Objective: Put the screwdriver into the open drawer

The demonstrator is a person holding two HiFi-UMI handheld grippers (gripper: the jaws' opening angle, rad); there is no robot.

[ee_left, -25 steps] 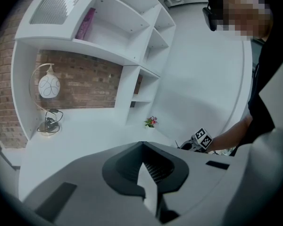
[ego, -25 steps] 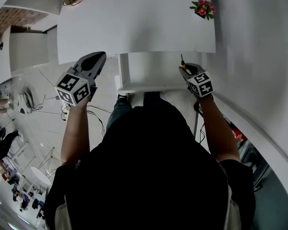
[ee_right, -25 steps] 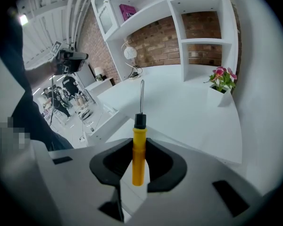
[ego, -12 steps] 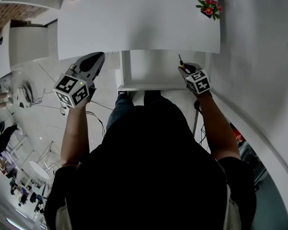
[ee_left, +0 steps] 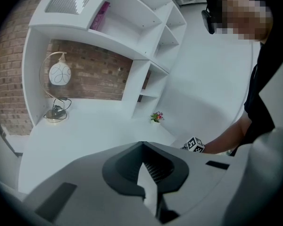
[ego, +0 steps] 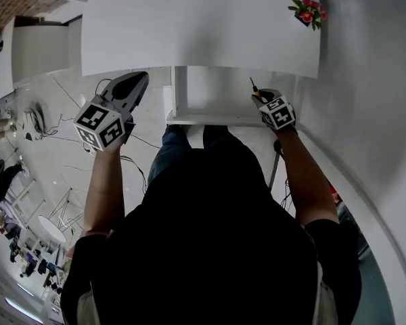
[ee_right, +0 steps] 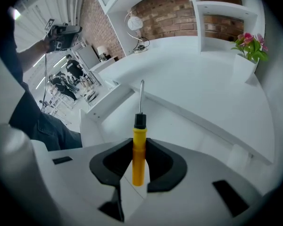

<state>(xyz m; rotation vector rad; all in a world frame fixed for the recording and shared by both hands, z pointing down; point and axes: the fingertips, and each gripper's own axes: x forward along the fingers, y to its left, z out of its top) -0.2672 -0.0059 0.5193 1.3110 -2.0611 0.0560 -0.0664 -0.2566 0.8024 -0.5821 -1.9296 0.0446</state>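
The white table (ego: 189,32) spread across the top of the head view, and beneath its front edge the open drawer (ego: 210,93) stood pulled out toward the person, its white inside bare. The left claw (ego: 137,81) hung off to the left of the drawer, beyond the table's edge and over the floor, with its jaws pressed together on nothing. The right claw (ego: 262,97) hovered over the drawer's right end, clamped on the yellow handle of the screwdriver (ee_right: 139,147). The handle sat upright between the two black pads. Its black collar and thin metal shaft stuck out past the tips, over the drawer's inside, toward the table. A small pot of pink flowers (ego: 306,13) stood at the table's far right corner.
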